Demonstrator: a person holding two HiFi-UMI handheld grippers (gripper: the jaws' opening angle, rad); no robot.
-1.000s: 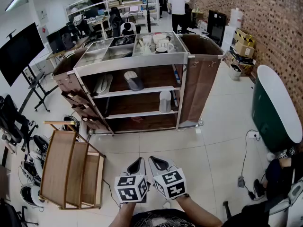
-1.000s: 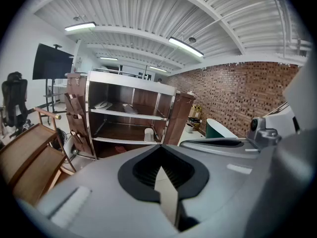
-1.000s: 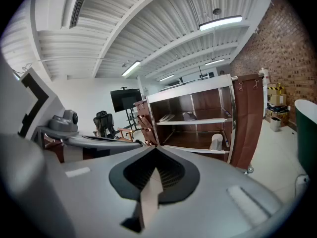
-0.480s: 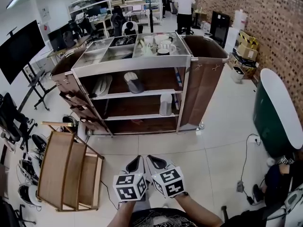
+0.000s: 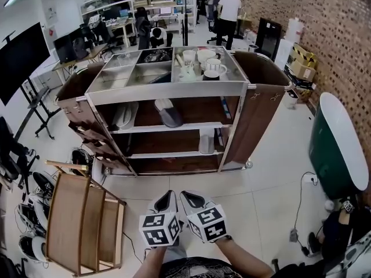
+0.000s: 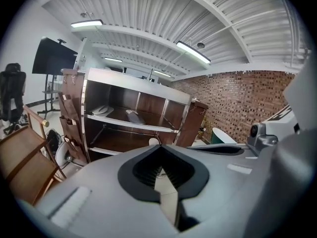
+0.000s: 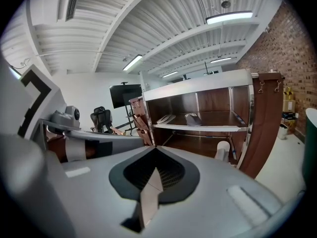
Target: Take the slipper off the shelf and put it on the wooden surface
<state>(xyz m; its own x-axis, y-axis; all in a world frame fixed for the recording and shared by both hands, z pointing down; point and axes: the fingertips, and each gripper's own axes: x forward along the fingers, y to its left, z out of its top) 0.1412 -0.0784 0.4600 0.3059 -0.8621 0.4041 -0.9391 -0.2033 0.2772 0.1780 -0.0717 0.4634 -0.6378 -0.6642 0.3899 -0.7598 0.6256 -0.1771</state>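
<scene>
**Both jaws shut, slippers far off on the cart's upper shelf**

Head view: a metal-framed shelf cart [image 5: 168, 88] stands far across the tiled floor [image 5: 266, 184], and its top tray is crowded with cups [image 5: 206, 59]. On its upper shelf lie a white slipper [image 5: 124, 115] at left and a grey slipper [image 5: 168, 113] to its right, the two apart. A white upright object [image 5: 206, 141] stands on the shelf below. A wooden rack [image 5: 81, 225] sits on the floor at near left. A dark green tub [image 5: 336, 149] is at right, and a person in a white shirt [image 5: 235, 7] stands far behind the cart. The left gripper [image 5: 167, 198] and right gripper [image 5: 190, 199] are held side by side at the near edge, well apart from the cart, with floor between.

Left gripper view: the left gripper's [image 6: 159, 170] jaws are pressed together with nothing in them. The grey slipper [image 6: 132, 115] and white slipper [image 6: 100, 109] lie far beyond the tips, up and to the left.

Right gripper view: the right gripper's [image 7: 154, 175] jaws are pressed together and empty. The grey slipper [image 7: 192, 119] and white slipper [image 7: 165, 118] lie far ahead on the shelf.
</scene>
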